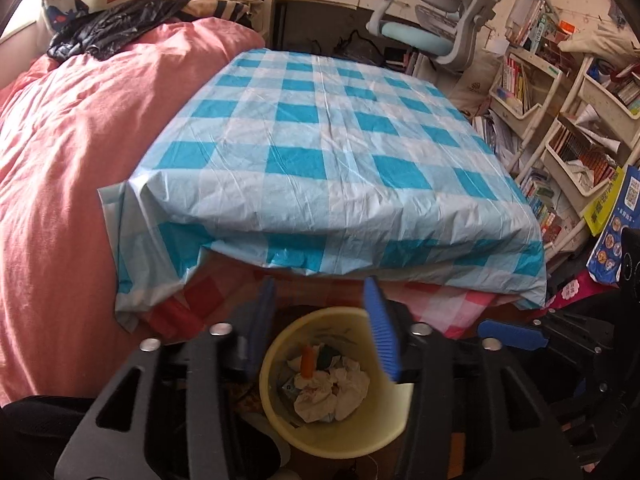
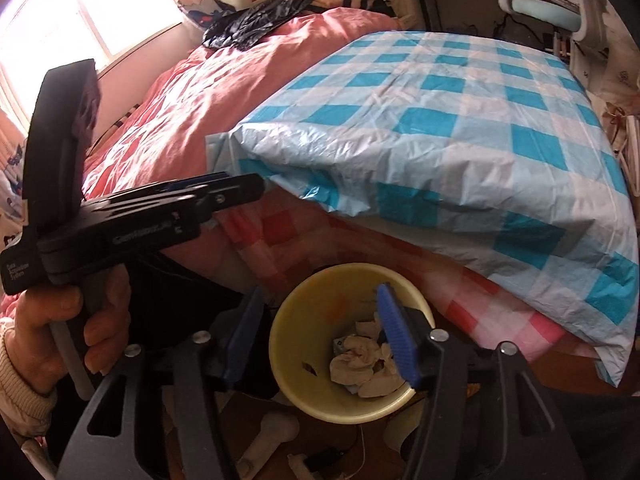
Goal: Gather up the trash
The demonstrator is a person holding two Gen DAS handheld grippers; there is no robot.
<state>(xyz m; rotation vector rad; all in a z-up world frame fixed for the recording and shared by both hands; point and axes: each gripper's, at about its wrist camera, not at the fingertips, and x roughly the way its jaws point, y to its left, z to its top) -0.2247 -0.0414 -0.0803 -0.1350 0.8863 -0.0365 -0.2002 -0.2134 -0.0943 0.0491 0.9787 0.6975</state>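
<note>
Hovering above the yellow bin (image 1: 332,436), we hold left tongs (image 1: 320,328) and right tongs (image 2: 320,336) spread, pinching nothing; crumpled tissues (image 1: 332,396) lie inside it.

Below me the floor (image 2: 224,436) carries a yellow bin (image 1: 340,436) holding crumpled paper (image 1: 334,394). Beside it the bed (image 1: 60,168) bears a pink quilt (image 2: 208,92), with a blue-checked plastic sheet (image 1: 320,148) spread flat and a black bag (image 1: 104,28) behind.
</note>
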